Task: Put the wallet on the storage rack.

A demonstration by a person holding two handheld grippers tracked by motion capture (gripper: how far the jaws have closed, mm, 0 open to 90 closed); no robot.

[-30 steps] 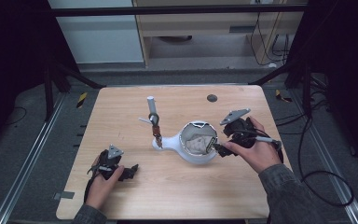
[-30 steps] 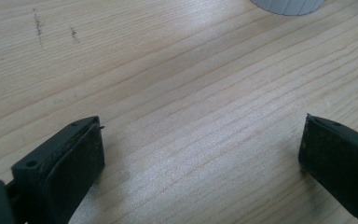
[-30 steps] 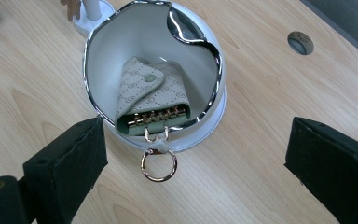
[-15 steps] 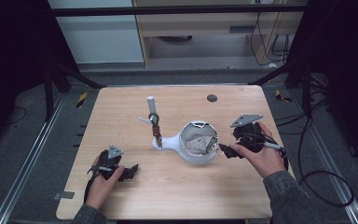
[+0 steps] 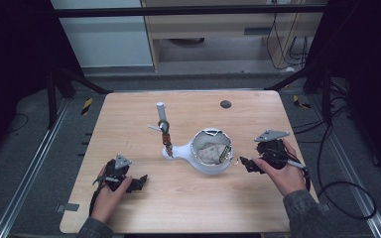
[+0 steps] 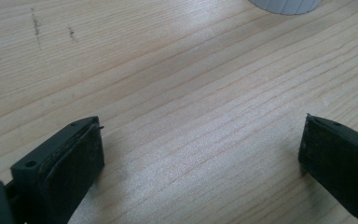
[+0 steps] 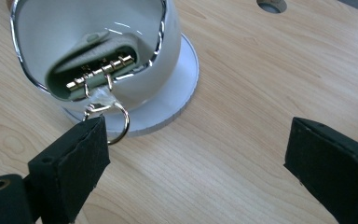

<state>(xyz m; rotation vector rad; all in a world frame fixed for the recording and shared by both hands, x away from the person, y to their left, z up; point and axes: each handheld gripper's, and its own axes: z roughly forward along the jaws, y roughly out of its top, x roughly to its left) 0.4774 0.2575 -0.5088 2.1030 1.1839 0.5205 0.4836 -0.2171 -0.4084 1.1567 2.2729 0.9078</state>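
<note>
A white bowl-shaped holder point(image 5: 209, 157) with a chrome rim point(image 7: 168, 28) stands mid-table on a white base point(image 7: 184, 88). Inside lies a pale key case point(image 7: 93, 56) with gold hooks, and its metal ring point(image 7: 116, 122) hangs out over the rim. My right gripper point(image 5: 244, 164) point(image 7: 196, 140) is open just right of the holder, low over the wood. Its jaws have just been closing a little, with nothing between them, and the ring lies beside one pad point(image 7: 81, 158). My left gripper point(image 5: 140, 182) point(image 6: 199, 135) rests open on bare wood at the front left.
A white post point(image 5: 160, 107) rises left of the holder, with a ring and a brown strap point(image 5: 166, 138) hanging by it. A dark round hole point(image 5: 225, 104) sits in the far part of the wooden table point(image 5: 278, 208). The holder's base edge point(image 6: 284, 4) lies beyond the left jaws.
The right hand has dropped from the holder's rim and drawn back to the right, down near the tabletop. The left hand has stayed put.
</note>
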